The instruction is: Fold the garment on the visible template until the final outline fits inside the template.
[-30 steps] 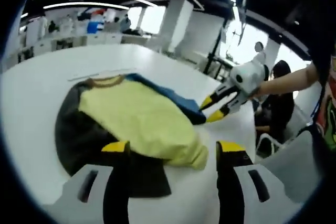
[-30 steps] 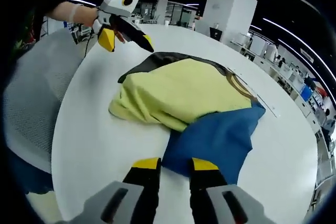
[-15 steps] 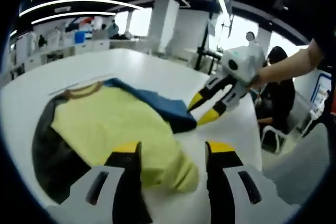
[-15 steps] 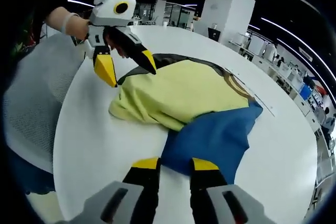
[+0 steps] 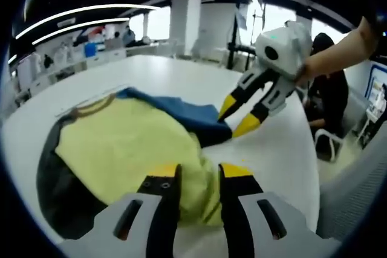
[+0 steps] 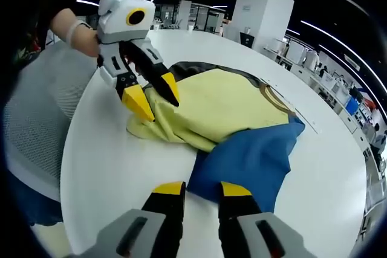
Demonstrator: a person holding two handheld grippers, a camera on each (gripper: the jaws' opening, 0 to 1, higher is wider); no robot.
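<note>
A crumpled garment [image 6: 225, 116] of yellow, blue and black cloth lies on a white table [image 6: 97, 161]. The left gripper [image 5: 196, 173] has its jaws set narrowly around the yellow edge nearest it; whether they pinch the cloth cannot be told. The right gripper [image 6: 196, 189] rests at the blue edge, jaws narrow, and its grip cannot be told either.

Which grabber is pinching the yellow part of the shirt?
The left gripper. Its yellow tips close on the shirt's yellow edge, while the right gripper sits at the blue sleeve instead.
</note>
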